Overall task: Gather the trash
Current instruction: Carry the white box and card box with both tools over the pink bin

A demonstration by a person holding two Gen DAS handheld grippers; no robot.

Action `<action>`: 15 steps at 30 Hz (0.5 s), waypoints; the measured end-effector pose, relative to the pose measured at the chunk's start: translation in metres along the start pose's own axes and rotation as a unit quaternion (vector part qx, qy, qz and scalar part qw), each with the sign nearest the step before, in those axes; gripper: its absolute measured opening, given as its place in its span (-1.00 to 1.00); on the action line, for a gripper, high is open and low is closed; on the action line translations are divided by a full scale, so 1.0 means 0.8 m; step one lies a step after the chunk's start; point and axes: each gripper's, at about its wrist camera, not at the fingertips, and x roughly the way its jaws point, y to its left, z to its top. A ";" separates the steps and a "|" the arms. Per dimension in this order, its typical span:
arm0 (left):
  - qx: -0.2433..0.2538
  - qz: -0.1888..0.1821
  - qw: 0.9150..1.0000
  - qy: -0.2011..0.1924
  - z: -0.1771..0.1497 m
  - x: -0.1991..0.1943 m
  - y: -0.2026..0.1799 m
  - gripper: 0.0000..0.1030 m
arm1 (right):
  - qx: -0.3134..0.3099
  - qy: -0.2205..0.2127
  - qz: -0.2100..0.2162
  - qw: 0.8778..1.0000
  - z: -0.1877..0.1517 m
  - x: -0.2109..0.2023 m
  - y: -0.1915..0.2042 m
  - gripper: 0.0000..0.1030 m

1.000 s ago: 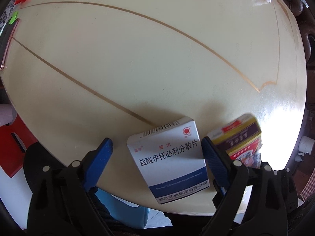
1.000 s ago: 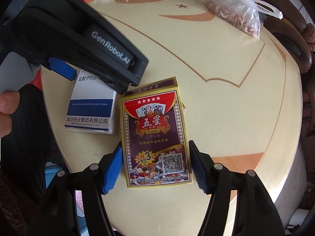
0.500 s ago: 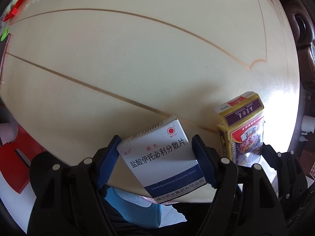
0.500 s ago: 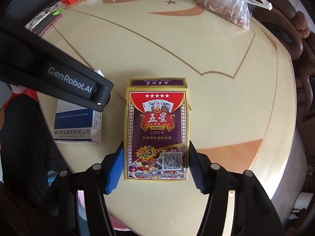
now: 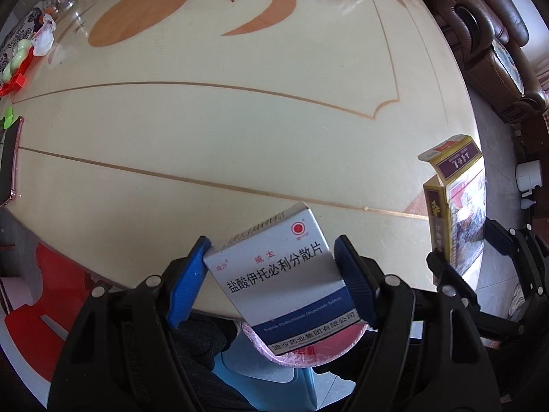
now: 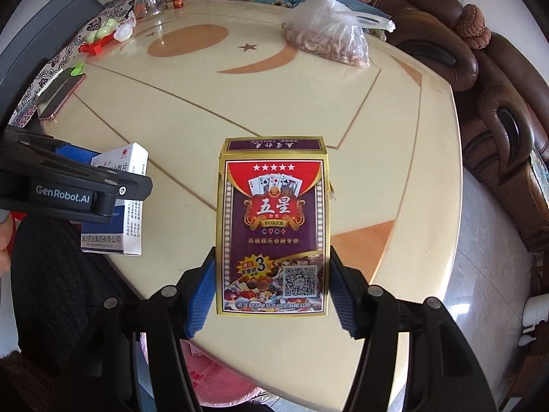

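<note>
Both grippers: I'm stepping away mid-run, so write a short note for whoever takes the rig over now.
Left gripper: shut on the white medicine box, held tilted over the near table edge.
Right gripper: shut on the poker card box, also held at the near edge.
Pink bag sits below the edge, under the medicine box; it looks like the trash bag.
Done: both boxes gripped.
Left: drop both, probably into the pink bag. The bag of nuts and phone are untouched.

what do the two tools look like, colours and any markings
Both tools, left and right, have black frames with silver screws and blue ribbed pads. The left tool's side reads "GenRobot.AI" in white. No cables visible; sleeves can't be judged.
</note>
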 end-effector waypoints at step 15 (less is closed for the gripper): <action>0.050 0.007 0.996 -0.070 -0.066 -0.092 0.034 0.40 | -0.004 -0.032 -0.031 0.999 -0.040 -0.097 0.062 0.13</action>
